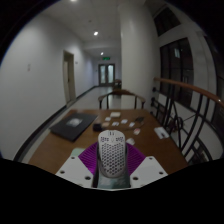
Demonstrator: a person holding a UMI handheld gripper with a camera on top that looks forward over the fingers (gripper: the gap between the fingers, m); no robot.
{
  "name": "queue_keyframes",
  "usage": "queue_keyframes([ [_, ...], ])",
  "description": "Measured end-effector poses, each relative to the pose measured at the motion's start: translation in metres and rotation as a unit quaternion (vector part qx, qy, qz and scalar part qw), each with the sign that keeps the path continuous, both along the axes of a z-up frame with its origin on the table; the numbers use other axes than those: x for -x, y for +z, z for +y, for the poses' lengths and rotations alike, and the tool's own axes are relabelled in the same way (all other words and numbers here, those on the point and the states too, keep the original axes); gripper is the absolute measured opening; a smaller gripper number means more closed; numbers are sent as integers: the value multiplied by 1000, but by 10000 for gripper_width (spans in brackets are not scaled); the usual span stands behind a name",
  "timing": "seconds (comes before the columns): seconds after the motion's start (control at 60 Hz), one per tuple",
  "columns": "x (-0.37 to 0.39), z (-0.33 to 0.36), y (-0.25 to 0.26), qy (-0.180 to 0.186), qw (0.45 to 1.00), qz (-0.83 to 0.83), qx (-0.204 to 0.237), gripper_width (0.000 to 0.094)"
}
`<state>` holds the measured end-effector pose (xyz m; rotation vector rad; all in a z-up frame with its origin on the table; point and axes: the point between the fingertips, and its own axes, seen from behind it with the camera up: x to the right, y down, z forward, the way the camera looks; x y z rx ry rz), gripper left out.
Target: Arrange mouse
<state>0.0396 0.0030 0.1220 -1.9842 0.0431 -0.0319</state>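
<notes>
Room: a long pale corridor runs off behind the table, with a double door (106, 72) at its far end and a green sign above it — too small to read.
Railing: a dark curved handrail (186, 88) stands off to the side, well apart from the work.
Table: a round wooden table (60, 145) lies below and ahead of the gripper, with chairs (121, 97) at its far side.
Laptop: a closed dark laptop (72, 126) rests on the table, well ahead of the fingers and to one side.
Small items: pale cards or papers (128, 122) and a dark object (160, 132) are scattered near the far rim; I cannot tell what they are.
Gripper: the gripper (113, 172) is held above the near part of the table, its fingers clenched on the mouse, the purple pads showing at either side of it.
Mouse: a white mouse (112, 157) with a perforated honeycomb shell sits upright between the fingers, apparently lifted clear of the table.
Handling: I judge it light and rigid — a thin holed plastic shell, smooth enough to slip, so a moderate squeeze across its flanks suits best; hard pressure could flex the shell.
Writing: no brand or label can be read on the mouse or anything else.
</notes>
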Motion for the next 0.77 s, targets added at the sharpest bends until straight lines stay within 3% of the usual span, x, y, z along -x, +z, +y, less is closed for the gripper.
queue_keyframes([
  [0.067,25,4,-55,16,999,-16,46,362],
  [0.15,40,-3,-107,8,995,-5,96,360],
  [0.267,32,-3,-136,-7,992,-20,120,365],
  [0.333,33,2,-135,-1,994,-19,111,406],
  [0.45,33,-1,-137,16,991,-14,132,522],
  [0.517,38,-12,-133,49,988,-5,149,629],
  [0.6,42,-32,-114,96,986,-8,140,785],
  [0.767,9,-75,-78,120,986,-23,117,817],
])
